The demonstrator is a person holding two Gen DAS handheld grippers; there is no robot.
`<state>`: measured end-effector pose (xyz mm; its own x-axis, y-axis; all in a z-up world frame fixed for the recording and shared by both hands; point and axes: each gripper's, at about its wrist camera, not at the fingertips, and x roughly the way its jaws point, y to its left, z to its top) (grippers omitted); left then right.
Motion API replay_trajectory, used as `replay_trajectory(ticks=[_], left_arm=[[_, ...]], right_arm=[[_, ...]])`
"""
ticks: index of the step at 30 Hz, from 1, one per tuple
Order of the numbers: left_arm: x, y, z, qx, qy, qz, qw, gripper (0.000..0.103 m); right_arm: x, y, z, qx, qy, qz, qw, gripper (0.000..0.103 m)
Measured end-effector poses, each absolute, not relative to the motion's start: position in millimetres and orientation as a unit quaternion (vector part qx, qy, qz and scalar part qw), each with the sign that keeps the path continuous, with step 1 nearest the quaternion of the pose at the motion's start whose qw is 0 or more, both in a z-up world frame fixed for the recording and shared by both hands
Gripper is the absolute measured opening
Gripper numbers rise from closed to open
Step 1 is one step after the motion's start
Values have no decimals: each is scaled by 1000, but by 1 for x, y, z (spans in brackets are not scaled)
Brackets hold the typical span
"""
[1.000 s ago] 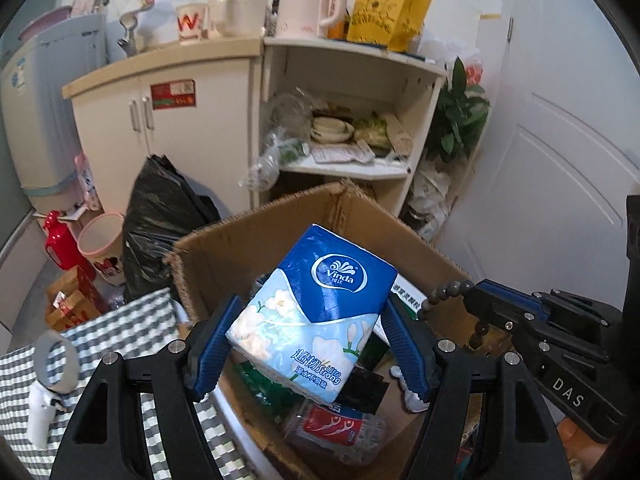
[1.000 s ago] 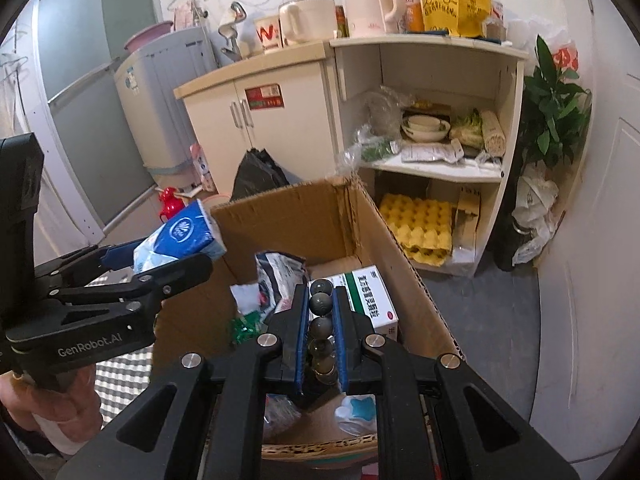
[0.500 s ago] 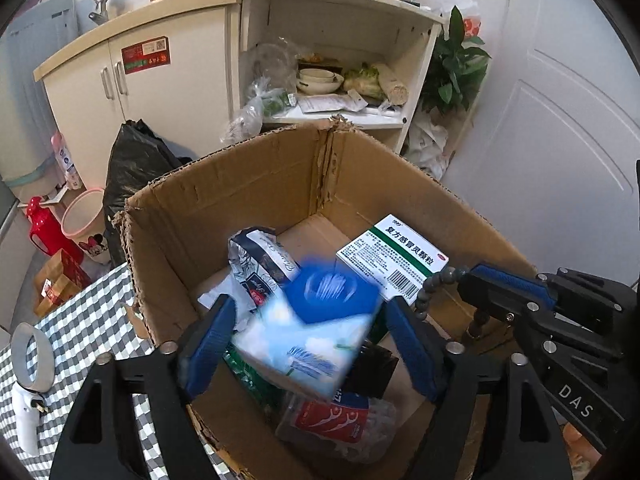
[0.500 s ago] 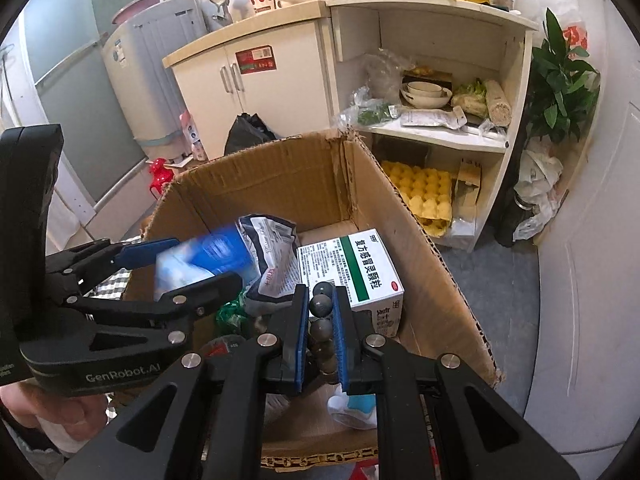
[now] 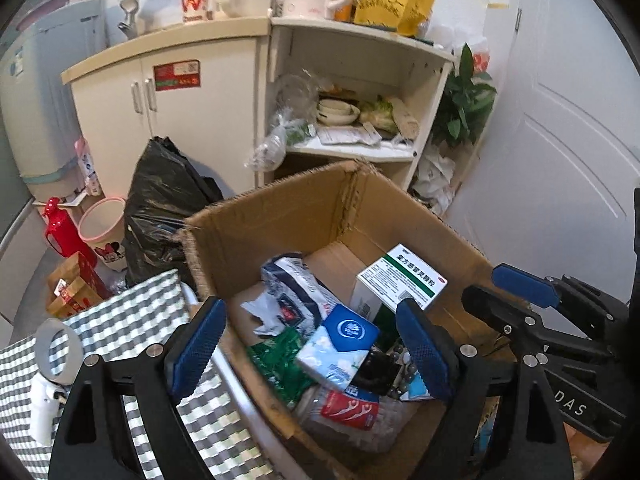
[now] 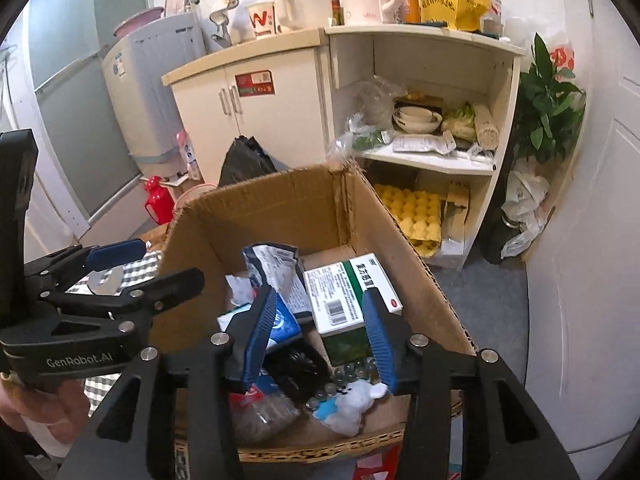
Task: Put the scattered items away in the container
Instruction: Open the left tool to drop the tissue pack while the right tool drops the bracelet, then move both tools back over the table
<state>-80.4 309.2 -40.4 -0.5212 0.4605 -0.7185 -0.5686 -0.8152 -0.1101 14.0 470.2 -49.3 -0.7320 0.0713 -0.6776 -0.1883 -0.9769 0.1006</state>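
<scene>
In the left wrist view, at the lower left of the frame, a white controller (image 5: 50,380) with a ring lies on the checked surface (image 5: 132,320); it looks like the one loose item left outside, though whether it belongs to the task I cannot tell. The rest of that surface in view is bare. At the centre, the left tongs (image 5: 312,344) stand wide apart and hold nothing, poised above the near left edge of the box (image 5: 280,216). Just beyond and between them, the tissue pack (image 5: 338,346) lies tilted on the heap inside the box, apart from both tong tips. Further right in the box sits the green-striped carton (image 5: 402,278), and below the pack a string of beads (image 5: 404,364) rests among wrappers.

In the right wrist view, the right tongs (image 6: 320,338) at lower centre are also spread and empty, over the near side of the box (image 6: 280,208). The beads (image 6: 348,370) lie loose on the box floor between and just below the tong tips, touching neither; the tissue pack (image 6: 282,326) shows partly behind the left tip.

Judging by this, the tidying seems nearly finished: most items are in the box
</scene>
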Motion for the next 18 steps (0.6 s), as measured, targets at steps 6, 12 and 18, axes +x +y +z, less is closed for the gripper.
replay_trajectory(ticks=[6, 12, 18], left_arm=[[-73, 277, -25, -373, 64, 884, 273, 94], [-69, 232, -11, -358, 50, 900, 243, 94], [-67, 178, 2, -334, 23, 920, 202, 103]], right_arm=[[18, 447, -37, -342, 72, 935, 64, 63], [18, 417, -24, -324, 65, 942, 53, 76], [20, 385, -13, -298, 61, 952, 36, 92]])
